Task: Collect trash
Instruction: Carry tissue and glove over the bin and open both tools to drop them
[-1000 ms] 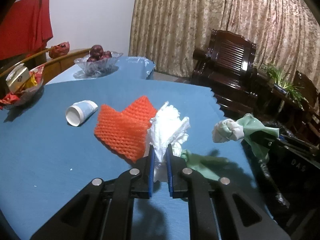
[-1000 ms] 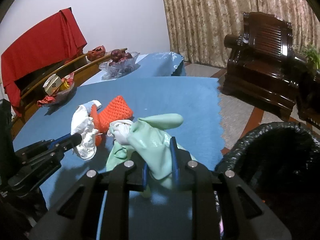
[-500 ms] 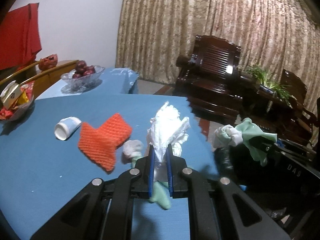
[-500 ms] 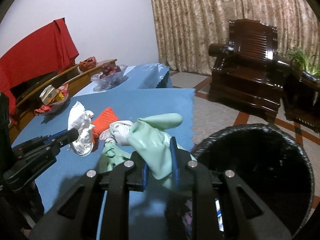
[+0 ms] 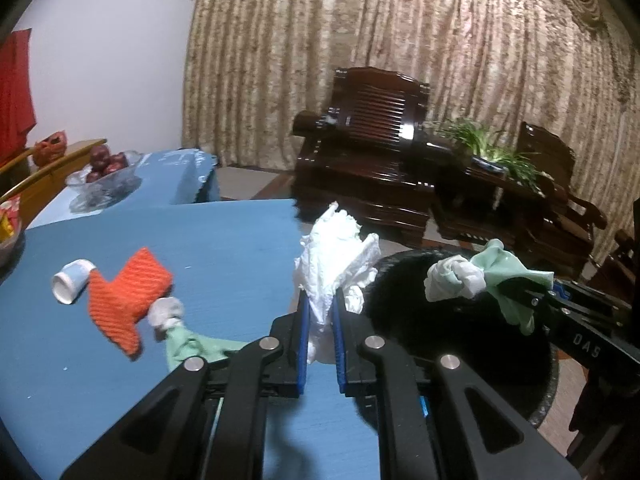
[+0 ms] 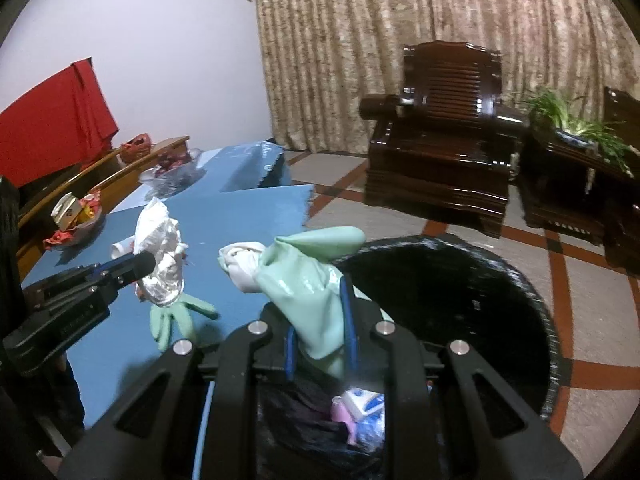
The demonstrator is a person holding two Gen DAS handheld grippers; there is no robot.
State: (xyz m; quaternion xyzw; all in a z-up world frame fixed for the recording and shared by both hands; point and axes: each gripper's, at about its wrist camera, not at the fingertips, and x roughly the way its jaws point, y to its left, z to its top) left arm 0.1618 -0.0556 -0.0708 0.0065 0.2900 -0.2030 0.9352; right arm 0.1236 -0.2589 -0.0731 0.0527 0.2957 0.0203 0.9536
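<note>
**Both loads now up by the bin**

Since a second ago both hand-held grippers have swung off the blue surface (image 5: 224, 248) toward the bin (image 6: 532, 304), each carrying its load along. A second back the bin was barely in the left view; now its black rim fills the right side of it.

The left hand-held gripper (image 5: 320, 316) is clamped tight on the tissue wad (image 5: 338, 248), which sticks up from between the blue pads, just at the bin's near edge, over the corner of the surface. The right hand-held gripper (image 6: 320, 320) is pinched shut on the green glove (image 6: 308, 276), whose white rolled cuff points away from the bin, and it hangs right over the bin's opening. Some trash (image 6: 364, 404) is already lying inside the bin.

Left behind on the surface, away from the bin: a second glove (image 5: 180, 332), the orange foam net (image 5: 128, 296) touching it, and a paper cup (image 5: 72, 286) tipped on its side beyond that.
</note>
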